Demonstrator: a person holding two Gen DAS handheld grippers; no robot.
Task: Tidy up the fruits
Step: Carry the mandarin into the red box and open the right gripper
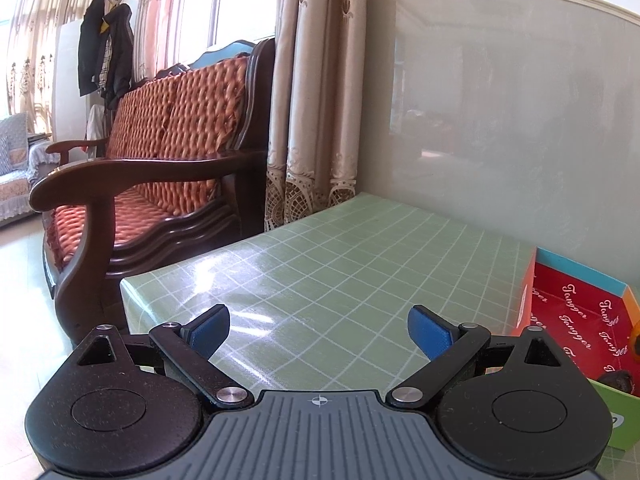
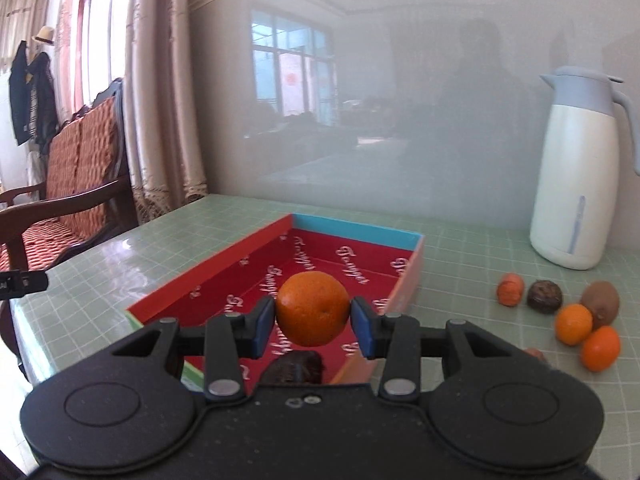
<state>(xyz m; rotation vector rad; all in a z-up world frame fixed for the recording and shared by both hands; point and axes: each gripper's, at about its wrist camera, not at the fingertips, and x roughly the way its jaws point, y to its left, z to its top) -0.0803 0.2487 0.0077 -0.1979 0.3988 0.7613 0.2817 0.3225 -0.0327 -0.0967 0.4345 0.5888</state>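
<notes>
The green-checked table [image 2: 460, 248] bears a red box [image 2: 208, 280], white jug [image 2: 576, 176], and loose fruit [image 2: 572, 324], perhaps with nuts.

The box [image 2: 360, 236] lay on the table [image 2: 460, 248]. A dark fruit [image 2: 296, 366] sat inside the box at its near end. Right of the box lay a walnut [image 2: 511, 289], a kiwi [image 2: 601, 302] and two tangerines [image 2: 573, 324]; behind these stood the thermos jug [image 2: 576, 176]. Left of the box stood an armchair [image 2: 72, 184].

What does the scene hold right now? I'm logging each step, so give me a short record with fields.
right gripper: shut on round orange tangerine, above the box
left gripper: open, empty
red-lined cardboard box: one dark fruit inside
loose on green checked tablecloth: two tangerines, brown kiwi, other small fruits
</notes>
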